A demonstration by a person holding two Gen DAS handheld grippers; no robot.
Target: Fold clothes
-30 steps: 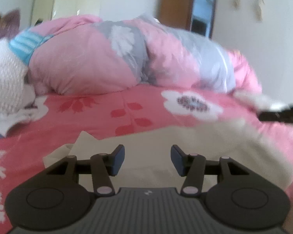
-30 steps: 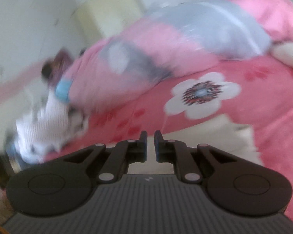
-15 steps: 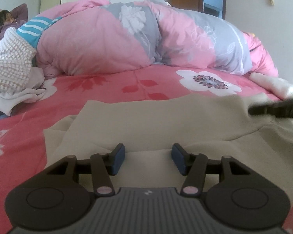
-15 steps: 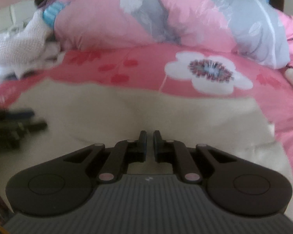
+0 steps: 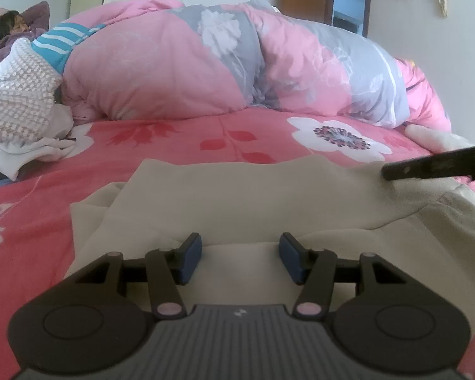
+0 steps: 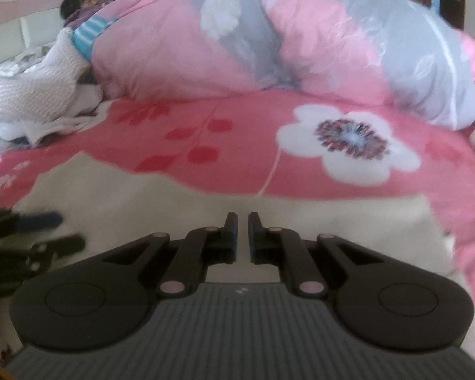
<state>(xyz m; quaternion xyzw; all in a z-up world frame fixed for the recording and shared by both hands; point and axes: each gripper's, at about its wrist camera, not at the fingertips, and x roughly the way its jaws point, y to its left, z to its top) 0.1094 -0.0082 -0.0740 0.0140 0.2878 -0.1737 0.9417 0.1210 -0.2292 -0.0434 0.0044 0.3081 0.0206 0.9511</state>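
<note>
On the pink flowered bedsheet (image 5: 180, 145) the beige garment (image 5: 269, 196) now lies spread flat, wider than one second ago. Over its near edge the left gripper (image 5: 240, 255) hangs half spread, empty. Right gripper (image 6: 243, 232), pressed together, points down at the cloth.

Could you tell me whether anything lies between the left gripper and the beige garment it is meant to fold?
Nothing visible does. The left gripper is open directly over the beige garment, with only cloth between and below its fingers. The right gripper is off at the garment's right edge.
</note>
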